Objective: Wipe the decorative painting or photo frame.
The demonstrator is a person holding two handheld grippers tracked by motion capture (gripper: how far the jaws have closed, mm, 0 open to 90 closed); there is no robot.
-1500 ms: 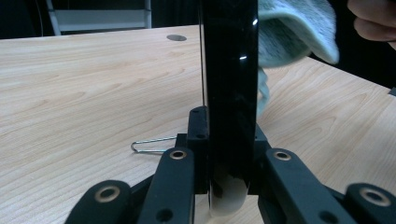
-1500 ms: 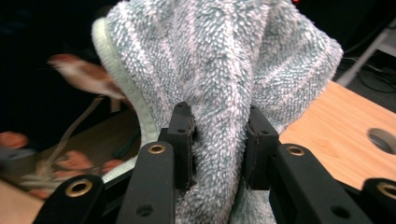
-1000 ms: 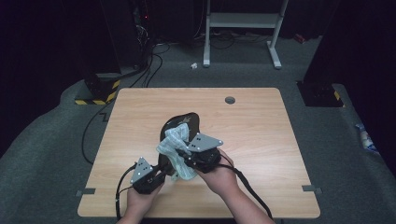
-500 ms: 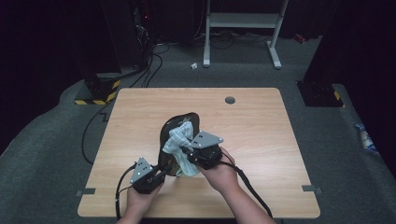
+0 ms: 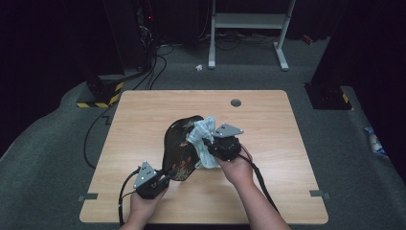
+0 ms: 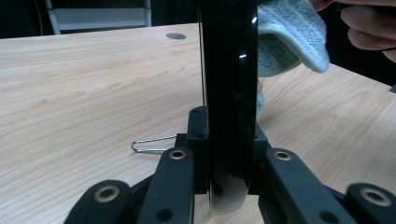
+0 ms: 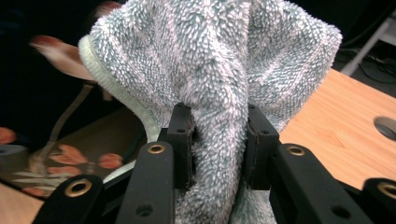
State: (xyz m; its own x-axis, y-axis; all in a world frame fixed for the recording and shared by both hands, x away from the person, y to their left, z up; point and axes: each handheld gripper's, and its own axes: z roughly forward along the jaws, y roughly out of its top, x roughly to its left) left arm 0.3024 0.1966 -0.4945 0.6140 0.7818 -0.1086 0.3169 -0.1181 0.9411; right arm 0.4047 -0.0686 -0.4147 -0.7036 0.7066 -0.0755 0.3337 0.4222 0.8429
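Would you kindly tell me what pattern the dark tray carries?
Glossy black tray with reddish-orange flowers and pale stems, clearest in the right gripper view.

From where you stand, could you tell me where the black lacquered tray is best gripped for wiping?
Probably its near rim, approached from the person's side. The tray stands tilted on edge, its thin rim fitting between the left tongs, which already clamp it there; that leaves the flowered face free for the cloth in the right tongs.

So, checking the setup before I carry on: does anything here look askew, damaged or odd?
Nothing looks damaged or spilled. The black tray is tilted up only because the left gripper clamps its edge, while the right gripper presses the cloth to it.
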